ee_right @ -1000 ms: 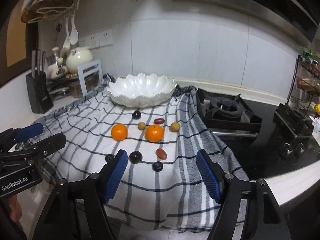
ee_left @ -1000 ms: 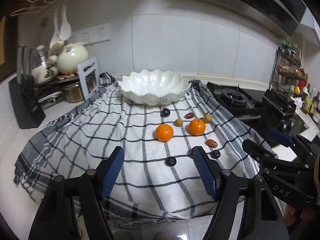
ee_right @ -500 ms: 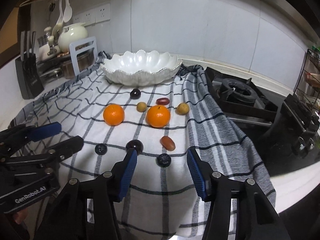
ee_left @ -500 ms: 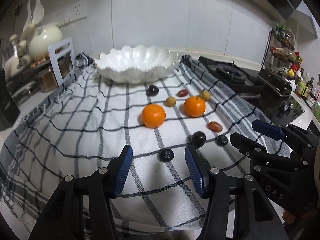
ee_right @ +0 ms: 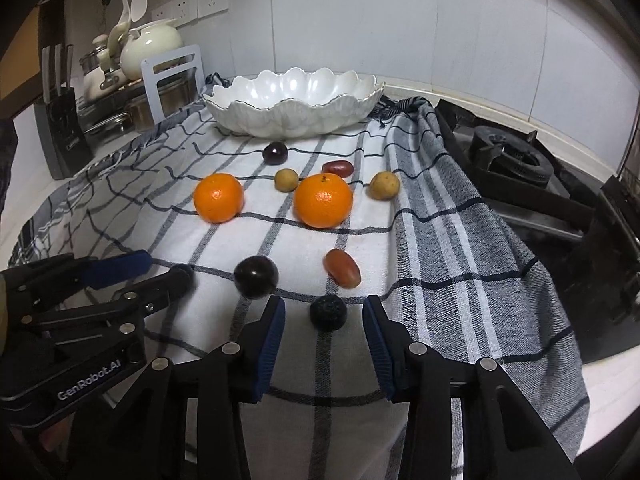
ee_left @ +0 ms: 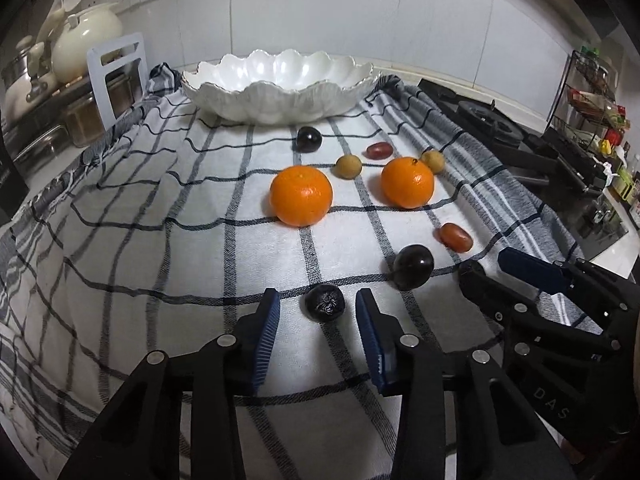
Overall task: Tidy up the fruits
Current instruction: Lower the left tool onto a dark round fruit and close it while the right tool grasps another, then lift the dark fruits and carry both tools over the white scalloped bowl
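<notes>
White lettering reads "GenRobot.AI" on the black body of the left tongs [ee_left: 316, 310] where it shows at the left edge of the right wrist view, and "DAS" on the body of the right tongs [ee_right: 325, 314] at the right edge of the left wrist view. No other writing is legible.

The left tongs are closing, with the blue pads [ee_left: 267, 322] apart on either side of a small dark wrinkled berry [ee_left: 324, 303]; a gap shows on both sides and nothing is gripped. The right tongs are closing too, their blue pads [ee_right: 274, 326] flanking a second dark round berry [ee_right: 328, 312] without touching it. Both berries lie on the checked cloth [ee_left: 160, 260] that covers the surface.

Between the two berries, a little farther back, rests a dark plum [ee_right: 256, 276], and a reddish oblong fruit [ee_right: 342, 268] lies just right of it. Beyond these sit two oranges, the left orange [ee_left: 301, 196] and the right orange [ee_left: 407, 182], well apart from each other. A small tan fruit [ee_left: 348, 166] lies between them, another tan fruit [ee_right: 384, 185] just right of the right orange, a second red oblong fruit [ee_right: 338, 168] behind it and a second dark plum [ee_left: 308, 139] nearer the bowl.

The white scalloped bowl [ee_left: 280, 92] stands at the far end of the cloth. A cream teapot [ee_right: 150, 50] and a knife block [ee_right: 60, 132] stand to the left, a gas hob [ee_right: 512, 156] to the right
</notes>
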`<state>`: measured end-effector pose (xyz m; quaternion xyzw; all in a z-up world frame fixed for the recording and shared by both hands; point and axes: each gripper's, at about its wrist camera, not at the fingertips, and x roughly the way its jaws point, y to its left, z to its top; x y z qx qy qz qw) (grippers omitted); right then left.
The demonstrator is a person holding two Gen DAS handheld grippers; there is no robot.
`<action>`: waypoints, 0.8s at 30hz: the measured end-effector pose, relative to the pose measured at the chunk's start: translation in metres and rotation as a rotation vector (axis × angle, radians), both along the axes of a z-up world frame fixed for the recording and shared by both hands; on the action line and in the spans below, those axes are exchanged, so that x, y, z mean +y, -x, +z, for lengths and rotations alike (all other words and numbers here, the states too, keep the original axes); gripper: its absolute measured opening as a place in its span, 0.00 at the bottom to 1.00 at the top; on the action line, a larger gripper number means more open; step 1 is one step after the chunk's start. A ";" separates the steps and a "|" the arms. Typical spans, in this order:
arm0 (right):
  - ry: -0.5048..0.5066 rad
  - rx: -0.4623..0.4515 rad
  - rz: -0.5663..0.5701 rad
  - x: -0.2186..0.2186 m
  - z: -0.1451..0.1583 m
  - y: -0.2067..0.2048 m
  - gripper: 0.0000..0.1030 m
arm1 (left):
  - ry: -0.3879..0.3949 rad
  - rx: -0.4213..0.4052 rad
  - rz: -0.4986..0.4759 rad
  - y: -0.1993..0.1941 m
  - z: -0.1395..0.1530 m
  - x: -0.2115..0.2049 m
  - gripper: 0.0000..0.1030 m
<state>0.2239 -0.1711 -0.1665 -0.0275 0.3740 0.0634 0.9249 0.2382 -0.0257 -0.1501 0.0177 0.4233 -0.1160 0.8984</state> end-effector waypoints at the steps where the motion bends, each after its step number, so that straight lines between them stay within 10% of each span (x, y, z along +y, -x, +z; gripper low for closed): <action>1: -0.011 0.006 0.001 -0.002 -0.001 -0.002 0.41 | 0.000 0.005 0.003 -0.001 -0.001 -0.001 0.34; 24: -0.012 0.017 0.040 -0.005 -0.007 -0.009 0.22 | -0.005 0.009 0.026 -0.002 -0.004 -0.006 0.22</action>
